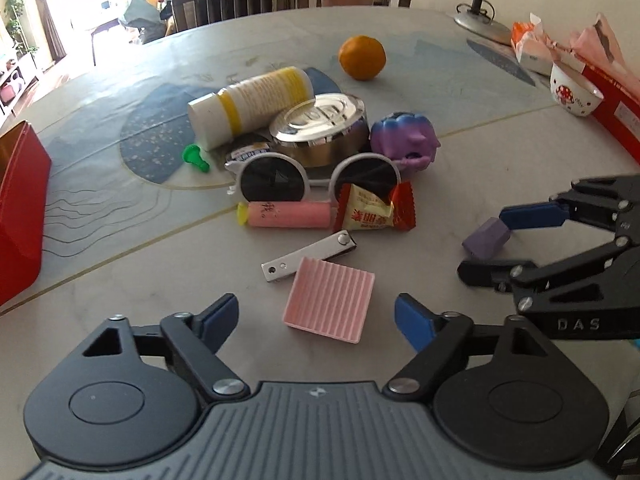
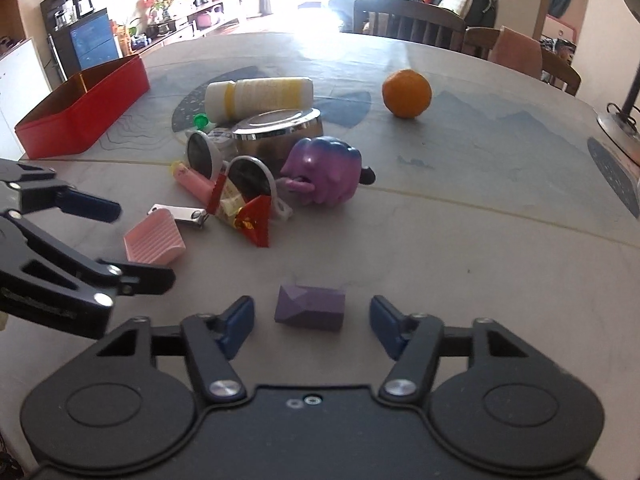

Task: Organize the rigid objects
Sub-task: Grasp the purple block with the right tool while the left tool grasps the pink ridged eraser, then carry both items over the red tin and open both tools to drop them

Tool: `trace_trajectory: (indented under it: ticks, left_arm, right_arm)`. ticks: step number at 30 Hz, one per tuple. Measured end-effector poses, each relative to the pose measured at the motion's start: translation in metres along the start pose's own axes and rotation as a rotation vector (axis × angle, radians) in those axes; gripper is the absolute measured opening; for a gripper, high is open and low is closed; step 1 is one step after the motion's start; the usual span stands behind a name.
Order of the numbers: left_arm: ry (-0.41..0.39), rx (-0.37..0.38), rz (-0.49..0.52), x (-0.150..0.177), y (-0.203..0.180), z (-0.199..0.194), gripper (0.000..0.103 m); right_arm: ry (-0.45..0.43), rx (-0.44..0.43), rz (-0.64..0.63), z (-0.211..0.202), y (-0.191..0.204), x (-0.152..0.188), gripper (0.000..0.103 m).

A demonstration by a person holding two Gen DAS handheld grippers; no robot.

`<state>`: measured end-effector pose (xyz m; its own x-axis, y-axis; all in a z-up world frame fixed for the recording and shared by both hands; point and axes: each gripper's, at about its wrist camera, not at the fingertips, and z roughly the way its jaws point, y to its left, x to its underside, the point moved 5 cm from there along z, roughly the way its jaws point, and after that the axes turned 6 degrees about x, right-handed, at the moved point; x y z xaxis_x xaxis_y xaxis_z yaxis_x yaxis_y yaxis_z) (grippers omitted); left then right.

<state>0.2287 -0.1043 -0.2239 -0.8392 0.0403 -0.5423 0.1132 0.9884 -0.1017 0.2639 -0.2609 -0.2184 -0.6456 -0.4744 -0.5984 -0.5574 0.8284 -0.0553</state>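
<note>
Only from the left wrist is the white mushroom-print bowl [image 1: 575, 92] seen. Left gripper [image 1: 316, 314] fingers stand apart around the pink ribbed square tray [image 1: 330, 300]; right gripper [image 2: 312, 316] fingers bracket the purple faceted block [image 2: 310, 307], untouched. Bare tabletop [image 2: 460, 248] lies rightward.

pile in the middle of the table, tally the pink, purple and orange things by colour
pink: 2, ribbed tray, tube
purple: 2, block, squishy toy
orange: 1, orange fruit
total: 5
</note>
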Motion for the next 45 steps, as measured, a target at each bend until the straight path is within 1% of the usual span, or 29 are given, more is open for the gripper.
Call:
trace_trajectory:
  ticks: [1,3,5,6,9,11,12,15,19,22,24,31,37,42,45]
  left_arm:
    - [0.002,-0.005,0.006,0.0,-0.001,0.001,0.079]
    - [-0.004,-0.018,0.028,0.0,-0.004,0.002,0.076]
    - [-0.011,-0.012,0.046,-0.001,-0.008,0.002,0.065]
    - [-0.013,-0.011,0.057,-0.002,-0.01,0.002,0.064]
    - [-0.016,-0.02,0.073,-0.003,-0.014,0.0,0.052]
    - [-0.017,-0.021,0.069,-0.003,-0.015,-0.001,0.043]
    - [-0.017,-0.025,0.067,-0.004,-0.015,-0.001,0.04]
    - [-0.014,-0.044,0.061,-0.005,-0.014,-0.002,0.04]
    - [-0.024,-0.052,0.021,-0.007,-0.008,-0.009,0.04]
    - [-0.05,-0.069,-0.025,-0.011,0.0,-0.021,0.04]
    - [-0.063,-0.092,-0.062,-0.014,0.007,-0.03,0.04]
    - [-0.148,-0.176,-0.195,-0.027,0.045,-0.076,0.04]
    - [-0.201,-0.247,-0.251,-0.035,0.074,-0.108,0.04]
    - [-0.23,-0.261,-0.324,-0.036,0.107,-0.129,0.04]
    - [-0.239,-0.279,-0.339,-0.035,0.128,-0.139,0.04]
  right_arm:
    - [0.003,0.002,-0.008,-0.001,0.0,0.0,0.052]
    - [0.006,0.004,-0.03,-0.003,0.0,0.001,0.046]
    - [0.007,0.007,-0.047,-0.004,0.0,0.001,0.042]
    - [0.004,0.007,-0.056,-0.005,0.001,0.001,0.037]
    - [0.001,0.015,-0.071,-0.005,0.002,-0.001,0.035]
    - [0.0,0.011,-0.072,-0.006,0.001,-0.001,0.035]
    - [-0.001,0.01,-0.073,-0.006,0.001,-0.001,0.035]
    - [-0.011,0.006,-0.07,-0.009,-0.001,-0.003,0.035]
    - [-0.031,-0.009,-0.069,-0.015,-0.002,-0.009,0.035]
    - [-0.06,-0.03,-0.076,-0.023,-0.003,-0.018,0.035]
    - [-0.08,-0.046,-0.084,-0.028,-0.003,-0.027,0.035]
    - [-0.146,-0.126,-0.155,-0.042,0.01,-0.064,0.035]
    - [-0.196,-0.207,-0.227,-0.05,0.034,-0.1,0.035]
    - [-0.229,-0.258,-0.281,-0.054,0.064,-0.131,0.035]
    - [-0.256,-0.278,-0.324,-0.056,0.089,-0.145,0.035]
